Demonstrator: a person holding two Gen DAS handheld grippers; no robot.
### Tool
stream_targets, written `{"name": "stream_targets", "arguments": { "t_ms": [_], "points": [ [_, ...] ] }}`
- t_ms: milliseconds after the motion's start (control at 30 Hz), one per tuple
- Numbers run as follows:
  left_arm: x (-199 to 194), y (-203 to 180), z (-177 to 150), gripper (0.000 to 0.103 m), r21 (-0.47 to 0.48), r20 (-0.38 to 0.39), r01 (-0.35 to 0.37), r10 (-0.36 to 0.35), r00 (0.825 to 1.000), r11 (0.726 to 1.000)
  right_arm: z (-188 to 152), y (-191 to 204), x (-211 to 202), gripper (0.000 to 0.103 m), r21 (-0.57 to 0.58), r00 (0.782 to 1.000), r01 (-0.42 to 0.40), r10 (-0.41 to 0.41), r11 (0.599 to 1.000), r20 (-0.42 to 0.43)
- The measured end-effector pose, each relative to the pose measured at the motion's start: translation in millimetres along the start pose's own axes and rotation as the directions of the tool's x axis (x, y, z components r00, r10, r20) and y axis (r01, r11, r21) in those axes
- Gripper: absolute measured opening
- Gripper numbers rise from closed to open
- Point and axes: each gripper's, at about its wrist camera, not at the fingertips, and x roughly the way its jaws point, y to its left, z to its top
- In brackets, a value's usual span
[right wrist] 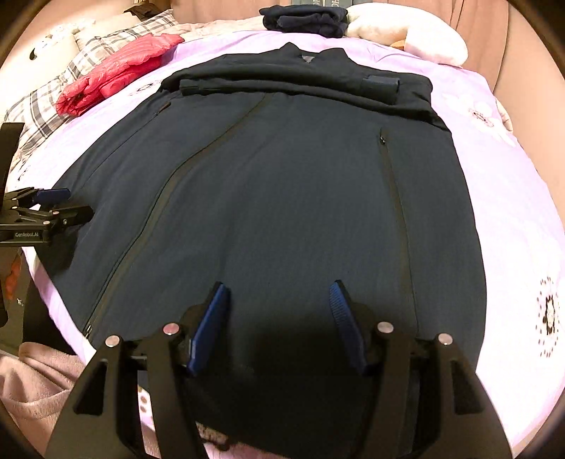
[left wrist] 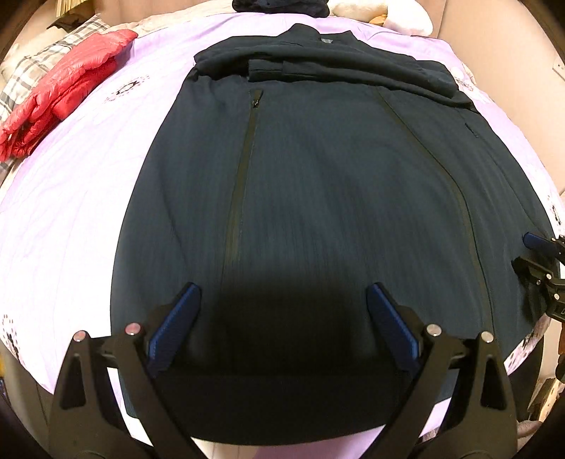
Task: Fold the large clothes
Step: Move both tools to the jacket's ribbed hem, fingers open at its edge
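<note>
**Two open grippers over the jacket hem**

Closest to me, the left gripper (left wrist: 282, 300) and the right gripper (right wrist: 279, 300) both hang low over the near hem of the dark jacket (left wrist: 317, 183), fingers spread wide, pinching nothing. They point along the jacket toward its collar, side by side, near opposite sides of the hem.

The risk, as I judge it, is an uneven grab: if one gripper catches only the top layer, or they lift at different moments, the hem will twist and the fold will land crooked.

The jacket lies flat, front up, on the lilac bedsheet (left wrist: 70, 212), sleeves already folded across the chest; a hasty lift could drag them loose.

Farther off sit a red puffer jacket (left wrist: 67, 81) and a folded dark garment (right wrist: 307, 19).
</note>
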Motion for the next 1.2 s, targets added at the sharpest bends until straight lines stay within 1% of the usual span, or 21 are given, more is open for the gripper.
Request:
{"name": "stream_targets", "arguments": {
  "t_ms": [233,567,1200],
  "points": [
    [-5.8,-3.9,-7.8,0.097,0.005,-0.005,-0.003,0.003,1.0,1.0,-5.6,1.2,-3.7,0.062,0.006,1.0,0.0,0.0,1.0,-0.001],
    [-8.3,-5.3,-11.9,0.097,0.004,-0.01,-0.005,0.005,1.0,1.0,-15.0,-1.7,-12.2,0.064,0.034,1.0,-0.02,0.02,0.999,-0.002],
    [-10.8,-3.9,-15.7,0.097,0.003,-0.01,0.0,0.0,1.0,1.0,-21.5,-3.2,-19.2,0.064,0.026,1.0,-0.02,0.02,0.999,-0.006]
  ]
}}
